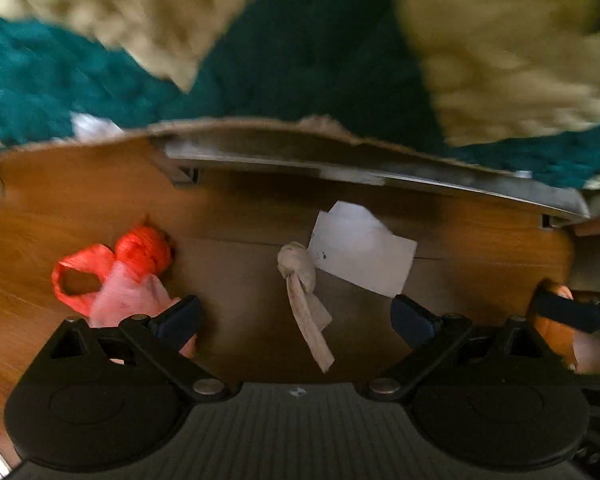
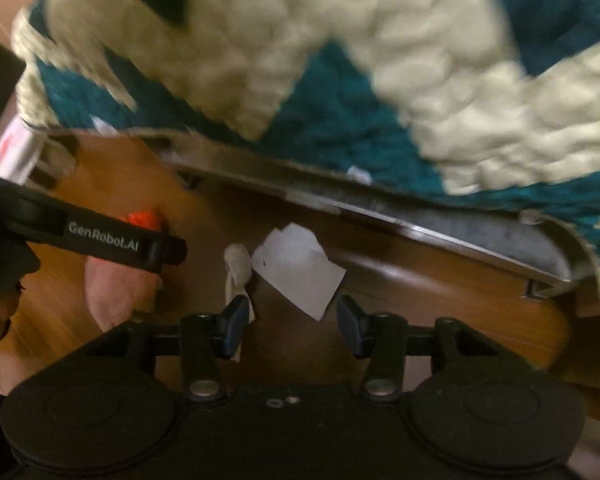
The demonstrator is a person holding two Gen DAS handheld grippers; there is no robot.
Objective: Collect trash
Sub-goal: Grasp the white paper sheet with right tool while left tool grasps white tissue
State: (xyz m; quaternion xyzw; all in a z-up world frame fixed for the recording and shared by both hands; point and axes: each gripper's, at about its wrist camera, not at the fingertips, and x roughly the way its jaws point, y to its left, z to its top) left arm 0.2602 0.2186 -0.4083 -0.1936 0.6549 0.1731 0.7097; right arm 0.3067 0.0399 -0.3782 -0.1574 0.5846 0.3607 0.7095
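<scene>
Hovering over wood floor [image 1: 240, 280], left gripper [image 1: 296, 320] spread wide, holding nothing; knotted beige rag [image 1: 300, 280] lies between its fingers, white paper [image 1: 360, 252] touching rag's right, red bag [image 1: 112, 268] by left finger. Right gripper [image 2: 292, 320] parted, empty, paper just ahead, rag [image 2: 238, 264] at left finger.

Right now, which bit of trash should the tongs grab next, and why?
Probably ease the left tongs forward and close on the knotted beige rag. Both tongs are open and empty, and the rag lies on the wooden floor right between the left pair's fingers, closer than the white paper sheet.
</scene>
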